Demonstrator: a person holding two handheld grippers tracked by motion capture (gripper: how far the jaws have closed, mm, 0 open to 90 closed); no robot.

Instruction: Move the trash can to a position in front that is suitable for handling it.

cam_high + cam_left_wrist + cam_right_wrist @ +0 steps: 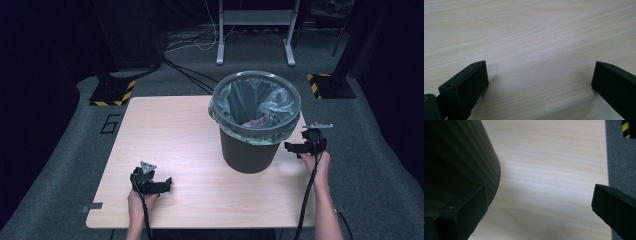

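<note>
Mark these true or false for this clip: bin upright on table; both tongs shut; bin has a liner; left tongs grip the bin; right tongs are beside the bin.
1. The bin stands upright on the table. True.
2. Both tongs are shut. False: the left tongs and right tongs are open.
3. A bag liner sits in the bin. True.
4. The left tongs grip the bin. False: they hold nothing.
5. The right tongs are beside the bin. True.

dark waste bin (250,150) upright on the table's right half, lined with a pale bag (260,102).
</note>
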